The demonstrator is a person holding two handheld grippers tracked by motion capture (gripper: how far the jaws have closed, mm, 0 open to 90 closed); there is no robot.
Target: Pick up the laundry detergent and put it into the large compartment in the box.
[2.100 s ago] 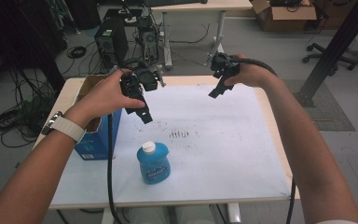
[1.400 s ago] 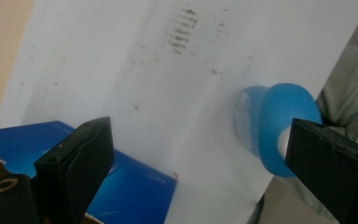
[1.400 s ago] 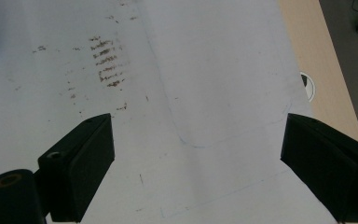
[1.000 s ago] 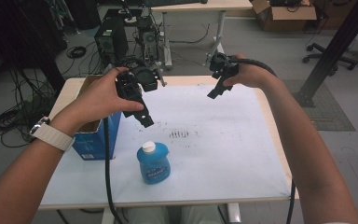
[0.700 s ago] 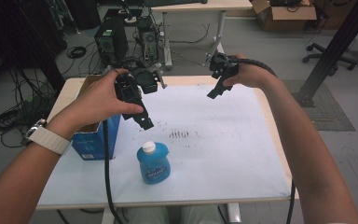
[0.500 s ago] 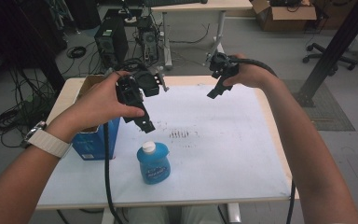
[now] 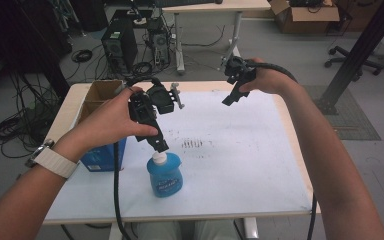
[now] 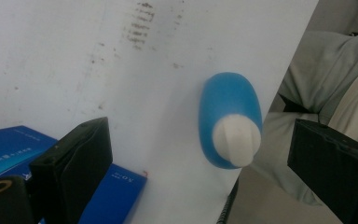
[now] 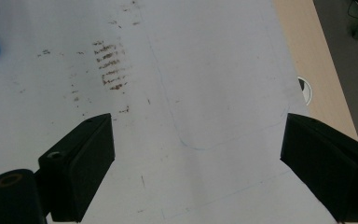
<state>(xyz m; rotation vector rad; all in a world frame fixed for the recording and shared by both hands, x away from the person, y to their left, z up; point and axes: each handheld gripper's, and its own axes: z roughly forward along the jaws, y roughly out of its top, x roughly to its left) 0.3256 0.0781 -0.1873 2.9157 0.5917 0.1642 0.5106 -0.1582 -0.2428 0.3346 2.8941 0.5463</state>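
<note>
A: Item one, the blue bottle [image 7: 164, 174]?

B: Standing upright on the white sheet [image 7: 240, 150] that covers the desk [image 7: 290, 125], close to the near edge and somewhat left of its middle. White cap [image 7: 159, 159] on top, a label on the front, its print too small to read. In the left gripper view the bottle [image 8: 230, 122] is seen from above, cap [image 8: 237, 138] toward the camera, lying between the two black jaws but nearer the right-hand one.

A: Item two, the left gripper [image 7: 158, 145]?

B: Held in the person's left hand [image 7: 111, 120], tilted down, tips just above the bottle's cap. Jaws spread wide, nothing between them touching; no contact with the bottle that I can make out. A black cable [image 7: 116, 190] drops from it over the near edge.

A: Item three, the right gripper [image 7: 228, 100]?

B: Held in the right hand [image 7: 265, 80] above the far edge of the desk, right of centre, well apart from the bottle. Its own view has the jaws spread wide over bare sheet, holding nothing.

A: Other stock on the desk?

B: A blue carton [image 7: 100, 152] at the left edge, just beside the bottle's left, with an open cardboard box [image 7: 100, 92] behind it toward the far left corner. A patch of dark smudges [image 7: 192, 144] on the sheet, near its middle, just beyond the bottle. A round cable hole [image 9: 305, 90] in the bare wood at the right edge.

A: The person?

B: A watch with a pale strap [image 7: 50, 160] on the left wrist.
</note>
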